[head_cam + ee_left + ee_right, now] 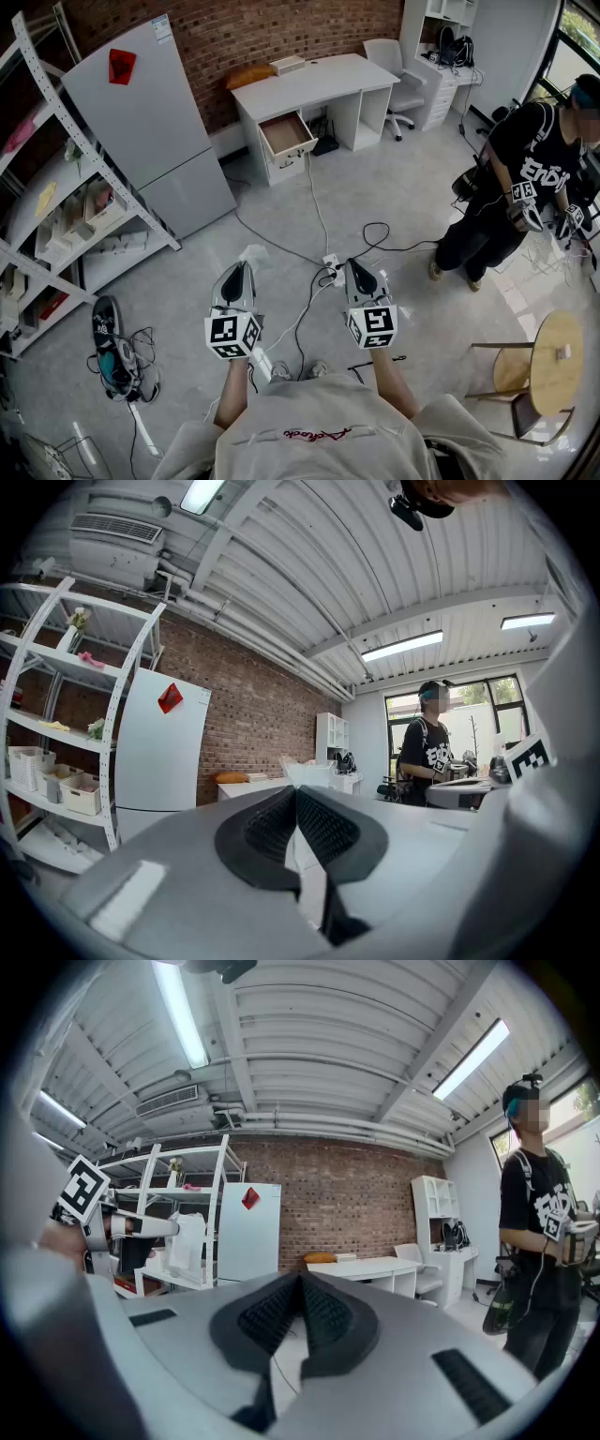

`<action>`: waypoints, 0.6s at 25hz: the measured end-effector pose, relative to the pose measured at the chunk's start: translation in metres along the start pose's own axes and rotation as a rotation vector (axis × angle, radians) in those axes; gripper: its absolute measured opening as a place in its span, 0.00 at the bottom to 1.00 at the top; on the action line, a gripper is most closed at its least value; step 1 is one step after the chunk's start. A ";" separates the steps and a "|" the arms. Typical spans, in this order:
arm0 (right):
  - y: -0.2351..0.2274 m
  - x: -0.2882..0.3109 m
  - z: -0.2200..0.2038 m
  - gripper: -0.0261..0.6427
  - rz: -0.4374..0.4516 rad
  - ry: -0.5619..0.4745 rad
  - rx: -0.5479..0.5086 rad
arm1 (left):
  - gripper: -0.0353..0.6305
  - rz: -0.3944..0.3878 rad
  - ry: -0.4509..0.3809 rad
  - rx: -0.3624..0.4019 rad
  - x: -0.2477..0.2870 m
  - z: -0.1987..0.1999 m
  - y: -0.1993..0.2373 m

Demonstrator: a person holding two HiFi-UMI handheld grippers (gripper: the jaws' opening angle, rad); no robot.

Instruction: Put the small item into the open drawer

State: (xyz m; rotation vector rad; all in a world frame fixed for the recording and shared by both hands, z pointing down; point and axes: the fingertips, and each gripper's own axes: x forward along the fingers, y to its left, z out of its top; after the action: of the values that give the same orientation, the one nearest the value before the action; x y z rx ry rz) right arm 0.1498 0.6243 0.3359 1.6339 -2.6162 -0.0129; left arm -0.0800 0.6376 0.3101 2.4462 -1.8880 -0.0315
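L gripper (244,266) clamped on small item (254,252); R gripper (355,264) closed, empty. Open drawer (287,135), desk (309,82) left end, well apart. Carry and drop-in remain.

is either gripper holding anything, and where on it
The left gripper pinches a small white plastic packet near its top edge; the right gripper is shut and empty.

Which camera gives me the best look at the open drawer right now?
The head view: it looks down into the open drawer, pulled out from the white desk. The right gripper view shows the desk far off, its drawer not discernible. The left gripper view shows only the desktop above the left claw, shut on the small item.
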 end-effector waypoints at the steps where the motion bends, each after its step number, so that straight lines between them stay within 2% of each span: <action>1: -0.003 -0.001 0.000 0.06 -0.004 -0.001 -0.001 | 0.07 -0.004 -0.001 0.000 0.002 0.000 -0.003; 15: -0.001 -0.006 0.003 0.06 0.011 -0.015 -0.019 | 0.07 -0.010 -0.004 -0.013 0.004 -0.004 -0.008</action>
State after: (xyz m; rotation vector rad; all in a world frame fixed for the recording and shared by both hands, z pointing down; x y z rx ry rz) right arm 0.1531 0.6296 0.3330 1.6198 -2.6274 -0.0489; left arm -0.0707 0.6356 0.3138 2.4492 -1.8708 -0.0481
